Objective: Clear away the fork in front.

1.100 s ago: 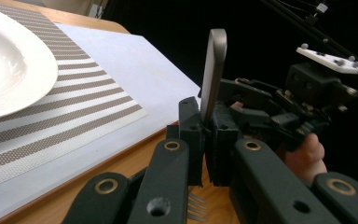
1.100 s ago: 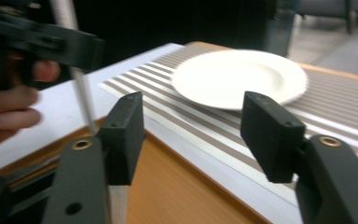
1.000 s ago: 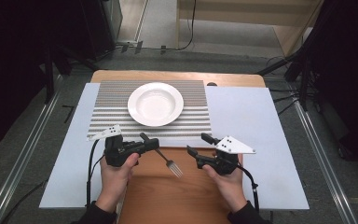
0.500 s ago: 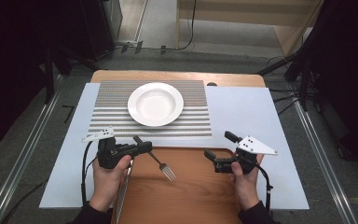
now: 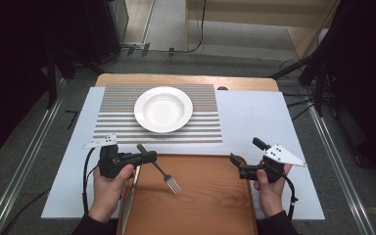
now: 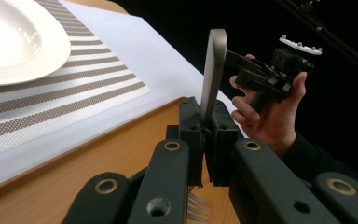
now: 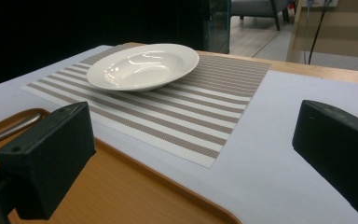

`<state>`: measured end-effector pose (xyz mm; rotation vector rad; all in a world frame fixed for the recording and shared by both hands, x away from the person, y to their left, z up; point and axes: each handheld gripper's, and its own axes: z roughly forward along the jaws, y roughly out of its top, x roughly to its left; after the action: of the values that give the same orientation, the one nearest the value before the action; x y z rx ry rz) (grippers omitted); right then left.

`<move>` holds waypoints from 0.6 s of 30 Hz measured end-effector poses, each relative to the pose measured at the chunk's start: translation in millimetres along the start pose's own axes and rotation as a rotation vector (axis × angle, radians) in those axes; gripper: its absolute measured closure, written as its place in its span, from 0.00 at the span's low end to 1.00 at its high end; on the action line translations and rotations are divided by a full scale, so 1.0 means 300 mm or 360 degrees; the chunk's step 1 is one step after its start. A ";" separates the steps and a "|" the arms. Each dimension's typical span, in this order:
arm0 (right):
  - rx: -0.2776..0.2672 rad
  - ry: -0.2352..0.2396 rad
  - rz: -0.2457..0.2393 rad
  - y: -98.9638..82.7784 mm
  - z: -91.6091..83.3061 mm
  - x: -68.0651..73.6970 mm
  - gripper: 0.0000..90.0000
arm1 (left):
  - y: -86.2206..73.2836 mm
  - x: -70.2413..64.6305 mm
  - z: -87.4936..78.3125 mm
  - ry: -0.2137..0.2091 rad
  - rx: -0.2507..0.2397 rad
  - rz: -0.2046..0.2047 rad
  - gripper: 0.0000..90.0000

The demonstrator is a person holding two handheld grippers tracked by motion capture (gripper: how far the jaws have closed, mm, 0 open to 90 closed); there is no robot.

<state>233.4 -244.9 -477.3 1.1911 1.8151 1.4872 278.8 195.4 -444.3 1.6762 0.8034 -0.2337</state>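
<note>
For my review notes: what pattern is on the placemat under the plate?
Brown and white stripes on the placemat, clearest in the right gripper view.

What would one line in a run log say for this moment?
left tongs: shut on fork, tines over tray | right tongs: open, holding nothing, jaws just opened | plate: on striped mat

fork (image 5: 160,170): shiny brushed metal, smooth. plate (image 5: 163,108) behind it: glossy white ceramic-looking. placemat (image 5: 122,120) under plate: woven striped, matt, kinda rough. tray (image 5: 210,205) under fork: smooth orange-brown, wood-look. left gripper (image 6: 205,135) pads: matt black.
</note>
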 end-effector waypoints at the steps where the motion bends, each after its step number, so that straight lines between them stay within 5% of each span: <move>1: -0.0002 -0.0002 0.0000 -0.003 -0.004 -0.007 0.00 | -0.001 0.000 -0.001 -0.0003 0.0002 -0.0004 0.95; 18: -0.0013 -0.0123 -0.0001 -0.043 -0.085 -0.113 0.00 | -0.012 0.007 -0.008 -0.0061 0.0094 -0.0024 0.95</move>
<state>225.3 -287.1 -487.4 1.2267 1.7565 1.4269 277.5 198.6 -447.5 1.7164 0.7870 -0.3017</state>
